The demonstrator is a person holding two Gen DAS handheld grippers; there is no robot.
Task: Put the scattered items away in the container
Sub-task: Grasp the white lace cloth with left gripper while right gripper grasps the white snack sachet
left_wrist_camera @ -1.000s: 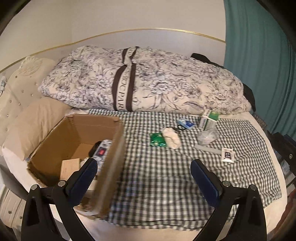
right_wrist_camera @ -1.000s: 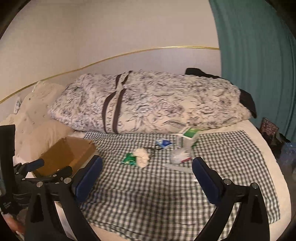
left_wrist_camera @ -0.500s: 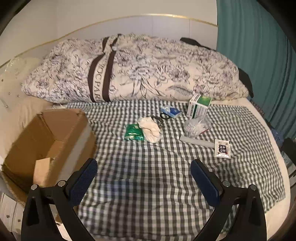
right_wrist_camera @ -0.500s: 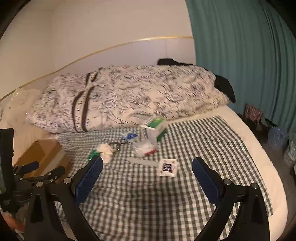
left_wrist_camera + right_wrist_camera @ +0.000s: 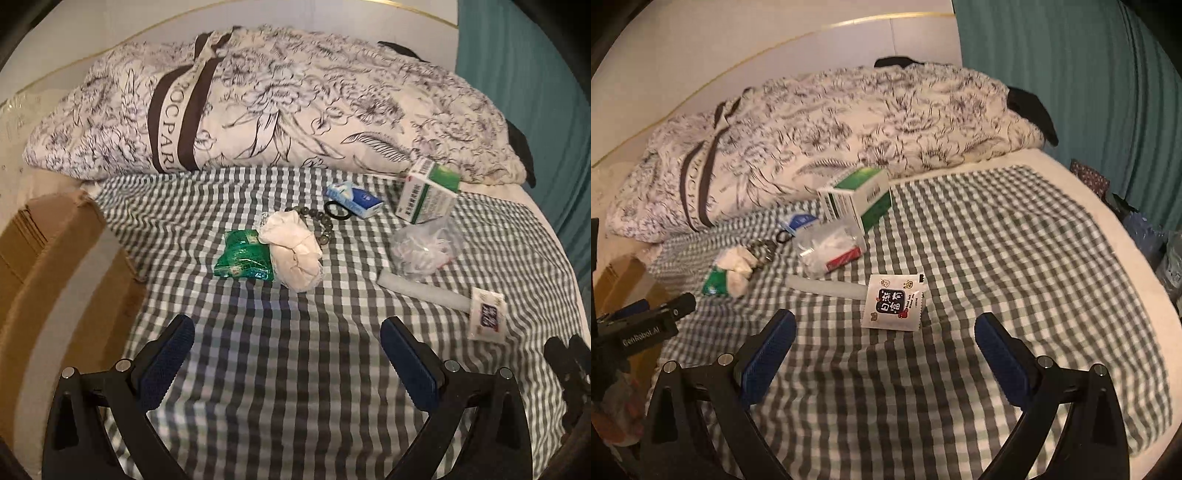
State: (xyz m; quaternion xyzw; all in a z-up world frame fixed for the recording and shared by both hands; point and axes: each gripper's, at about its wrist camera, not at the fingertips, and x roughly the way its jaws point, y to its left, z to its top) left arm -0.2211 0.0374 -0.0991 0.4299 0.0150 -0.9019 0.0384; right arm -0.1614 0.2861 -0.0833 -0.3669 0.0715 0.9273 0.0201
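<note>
Scattered items on the checked cloth (image 5: 280, 369), counted: one green packet (image 5: 243, 258), one white wad (image 5: 293, 254) touching it, one bead bracelet (image 5: 325, 225), one black ring (image 5: 337, 211), one blue-and-white pack (image 5: 354, 197), one green-and-white carton (image 5: 428, 194), one clear bag (image 5: 424, 249), one white stick (image 5: 421, 290), one printed sachet (image 5: 894, 301). One cardboard box (image 5: 55, 266) sits at the cloth's left edge. Your left gripper (image 5: 286, 362) and right gripper (image 5: 884, 352) both hang above bare cloth with jaws spread wide, holding nothing. Versus a second ago, both views have shifted right and closer: the box interior has left the left view, and the sachet now lies just ahead of the right gripper. Surface: bed with a floral duvet (image 5: 280, 99); teal curtain (image 5: 1071, 74) at right.
</note>
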